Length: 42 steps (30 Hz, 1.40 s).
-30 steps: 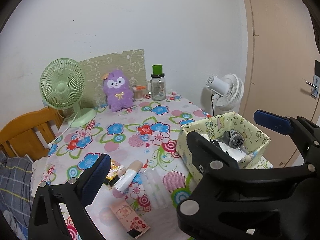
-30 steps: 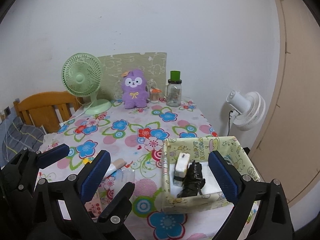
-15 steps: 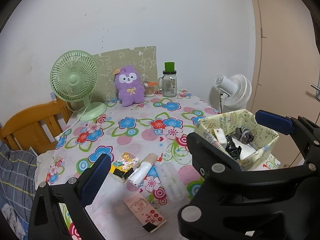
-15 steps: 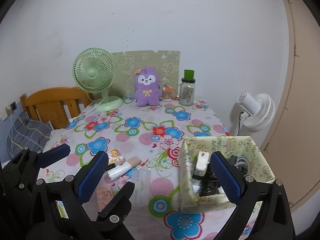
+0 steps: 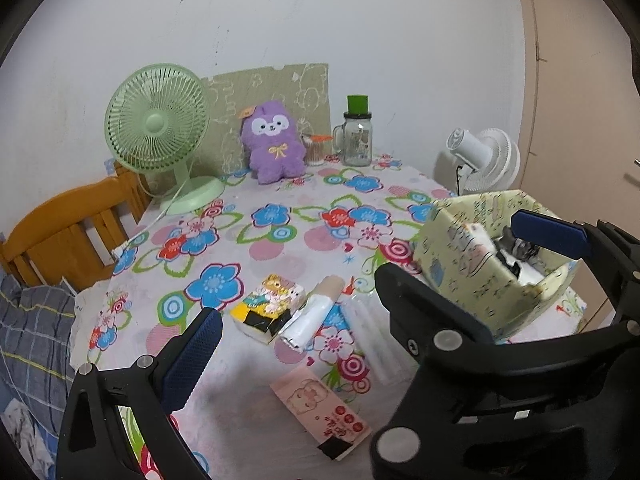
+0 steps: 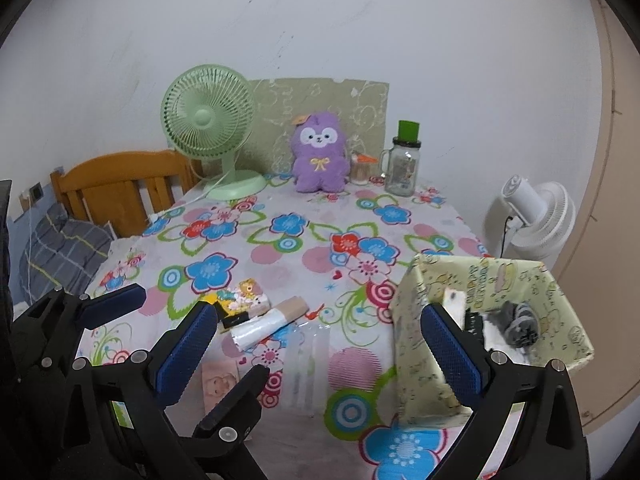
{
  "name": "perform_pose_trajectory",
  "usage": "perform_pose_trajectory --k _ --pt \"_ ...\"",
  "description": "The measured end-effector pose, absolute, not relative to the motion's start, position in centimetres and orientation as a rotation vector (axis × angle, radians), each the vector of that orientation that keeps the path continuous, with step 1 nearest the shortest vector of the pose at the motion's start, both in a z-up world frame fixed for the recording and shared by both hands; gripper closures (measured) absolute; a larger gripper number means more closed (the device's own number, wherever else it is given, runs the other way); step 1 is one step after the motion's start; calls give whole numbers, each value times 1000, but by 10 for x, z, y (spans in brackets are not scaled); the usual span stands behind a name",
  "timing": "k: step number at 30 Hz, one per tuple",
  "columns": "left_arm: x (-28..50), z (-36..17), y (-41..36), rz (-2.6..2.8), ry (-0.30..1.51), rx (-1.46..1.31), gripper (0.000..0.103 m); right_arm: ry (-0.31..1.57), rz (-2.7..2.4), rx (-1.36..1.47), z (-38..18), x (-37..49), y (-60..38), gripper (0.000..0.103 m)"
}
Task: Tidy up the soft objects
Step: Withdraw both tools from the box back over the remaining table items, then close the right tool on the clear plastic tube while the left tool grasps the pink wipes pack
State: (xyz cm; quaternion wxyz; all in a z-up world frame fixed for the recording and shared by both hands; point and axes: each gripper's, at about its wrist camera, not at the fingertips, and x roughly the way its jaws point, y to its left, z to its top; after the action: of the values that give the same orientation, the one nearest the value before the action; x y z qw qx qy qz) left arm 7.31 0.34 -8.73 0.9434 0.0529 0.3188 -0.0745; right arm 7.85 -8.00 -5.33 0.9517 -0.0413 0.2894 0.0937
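Note:
Soft packs lie on the flowered tablecloth: a cartoon tissue pack (image 5: 269, 307) (image 6: 244, 299), a white roll (image 5: 313, 312) (image 6: 267, 322), a clear pack (image 5: 370, 334) (image 6: 306, 354) and a pink tissue pack (image 5: 320, 412) (image 6: 219, 384). A purple plush (image 5: 273, 140) (image 6: 319, 156) sits at the back. A yellow-green fabric box (image 5: 464, 264) (image 6: 420, 340) at the right holds several items. My left gripper (image 5: 356, 280) is open and empty above the packs. My right gripper (image 6: 320, 344) is open and empty, near the box.
A green fan (image 5: 160, 128) (image 6: 210, 120), a glass jar with green lid (image 5: 357, 136) (image 6: 403, 164) and a patterned board stand at the back. A wooden headboard (image 5: 64, 232) is left of the table. A white fan (image 5: 486, 160) (image 6: 536, 216) stands beyond the right edge.
Both grippers have pulled back and turned left, so the packs and the box shift right in view. Nothing on the table has moved; both grippers stay open.

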Motion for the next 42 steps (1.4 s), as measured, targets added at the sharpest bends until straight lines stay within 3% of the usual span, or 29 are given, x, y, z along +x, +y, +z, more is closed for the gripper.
perform_pose_trajectory --k 16,24,31,36,40,42 --pt "93 -129 31 -126 726 51 1 696 211 -75 -99 107 -66 3" --pt "109 -149 39 -112 782 38 8 769 215 -91 -120 125 -59 16" --pt "121 -159 40 -96 808 54 9 815 209 -87 -133 140 -59 26" --pt "126 -165 39 -101 829 53 9 896 197 -59 -147 156 -62 39" --pt "127 -171 35 -113 853 55 9 924 203 -80 -156 159 -58 42" --pt "127 -174 33 -117 863 58 9 947 211 -86 -161 162 -57 53"
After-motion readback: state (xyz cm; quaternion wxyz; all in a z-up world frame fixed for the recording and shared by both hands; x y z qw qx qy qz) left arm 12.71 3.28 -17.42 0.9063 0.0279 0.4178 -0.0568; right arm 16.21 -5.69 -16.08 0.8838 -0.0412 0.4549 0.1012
